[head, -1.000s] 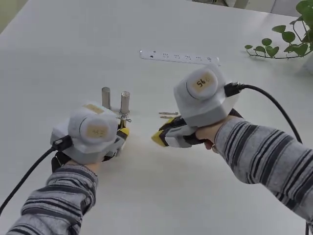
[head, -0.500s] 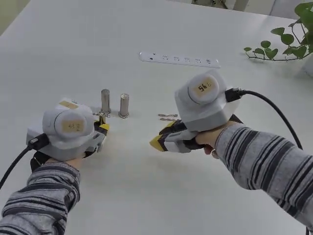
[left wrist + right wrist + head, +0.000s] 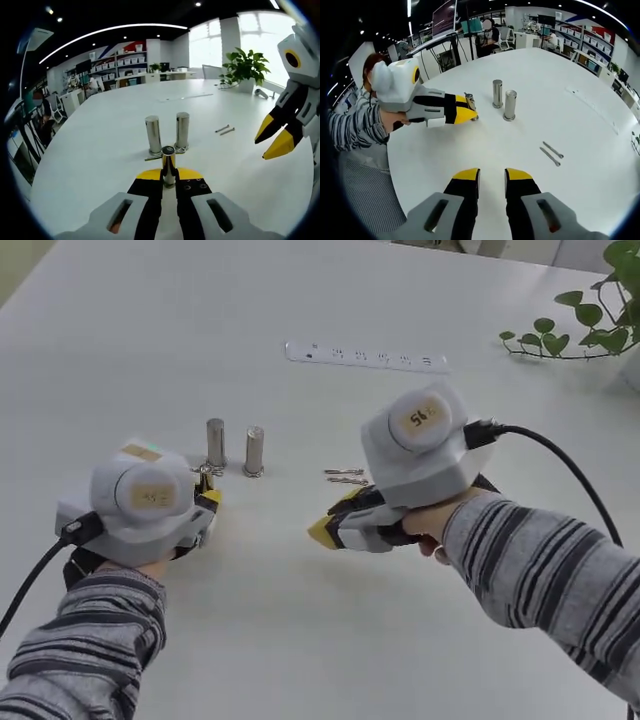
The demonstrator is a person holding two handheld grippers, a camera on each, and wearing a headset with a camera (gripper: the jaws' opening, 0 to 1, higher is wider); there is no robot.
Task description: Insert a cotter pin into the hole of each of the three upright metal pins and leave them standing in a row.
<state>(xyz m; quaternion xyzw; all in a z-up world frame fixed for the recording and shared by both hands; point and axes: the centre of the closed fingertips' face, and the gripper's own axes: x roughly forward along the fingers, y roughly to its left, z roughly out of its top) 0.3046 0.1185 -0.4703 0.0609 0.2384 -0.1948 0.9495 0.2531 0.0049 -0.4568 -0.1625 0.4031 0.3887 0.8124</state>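
One metal pin (image 3: 168,159) clamped: left hand-held gripper (image 3: 169,176); right hand-held gripper (image 3: 492,177) parted, two cotter pins (image 3: 551,153) ahead.

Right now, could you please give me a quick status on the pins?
Left gripper shut on metal pin, cotter pin through it. Right gripper open, empty. Two loose cotter pins near two bare pins. Nothing blocking.

Metal pin (image 3: 168,159) in left gripper (image 3: 169,177)
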